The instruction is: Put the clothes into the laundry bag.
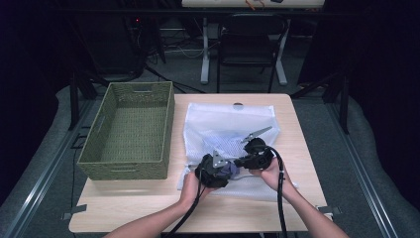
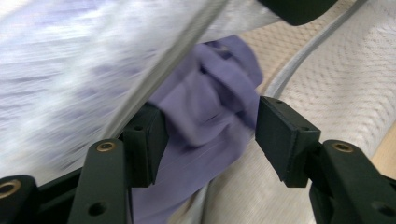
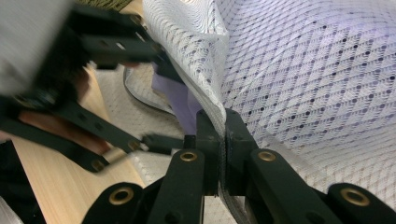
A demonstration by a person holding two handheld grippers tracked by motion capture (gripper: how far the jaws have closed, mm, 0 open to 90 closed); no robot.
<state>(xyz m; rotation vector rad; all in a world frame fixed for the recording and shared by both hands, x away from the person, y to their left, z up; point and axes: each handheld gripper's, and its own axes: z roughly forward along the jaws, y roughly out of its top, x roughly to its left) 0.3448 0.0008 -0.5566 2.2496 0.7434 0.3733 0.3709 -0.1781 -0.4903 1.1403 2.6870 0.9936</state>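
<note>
While I'm stuffing the purple cloth (image 2: pixel 205 112) into the mesh bag (image 1: pixel 225 121), notes on doing it well:

Right gripper (image 3: pixel 222 126): clamping the bag's open edge, jaws pressed tight on the mesh; I'm holding that lip lifted so the mouth is gaping.
Left gripper (image 2: pixel 210 135): jaws standing about half apart, cloth lying between them but pads not squeezing it.
Cloth: sitting at the bag's mouth near the table's (image 1: pixel 297 148) front, partly under the raised mesh, partly outside.
Bag: lying flat mid-table, just right of the green basket (image 1: pixel 129 131).
Tip 1: keeping right grip firm & high, so the opening isn't collapsing.
Tip 2: re-gripping cloth lower down, then pushing deeper w/ left.
Risk: pinching mesh together w/ cloth.
</note>
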